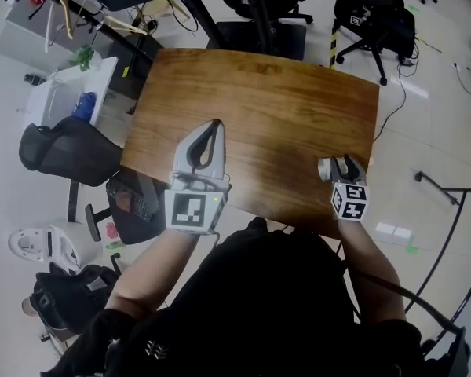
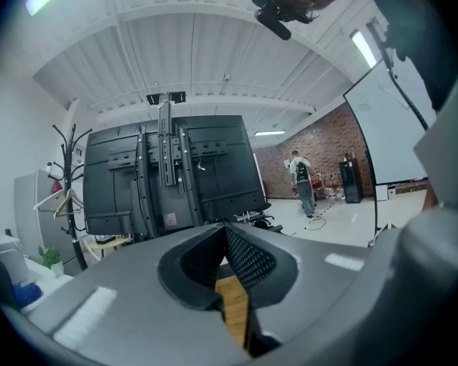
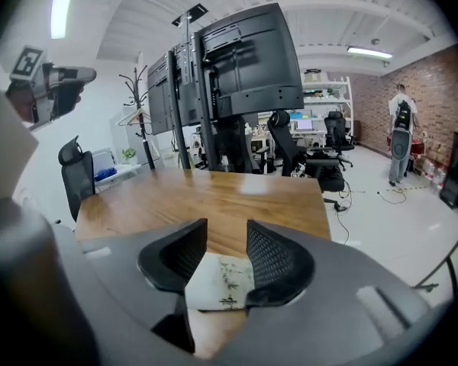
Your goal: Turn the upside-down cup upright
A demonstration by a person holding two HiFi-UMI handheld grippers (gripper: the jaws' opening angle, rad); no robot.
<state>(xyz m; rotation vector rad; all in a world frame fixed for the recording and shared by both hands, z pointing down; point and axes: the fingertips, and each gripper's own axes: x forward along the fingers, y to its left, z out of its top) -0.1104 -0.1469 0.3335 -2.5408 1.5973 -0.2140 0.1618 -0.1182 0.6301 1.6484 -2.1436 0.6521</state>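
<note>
Right gripper (image 3: 227, 239) jaws apart, loosely straddling white ink-printed cup (image 3: 220, 280) on brown wooden table (image 3: 214, 193), possibly upright; left gripper (image 1: 216, 124) closed, empty, farther.

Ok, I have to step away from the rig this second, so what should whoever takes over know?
Left gripper: shut, empty, held over the wooden table.
Right gripper: jaws apart, with the white printed cup between them, at the table's near right corner.
Done: cup reached.
Left: its orientation isn't clear from here; check it stands upright, then pull clear.
</note>
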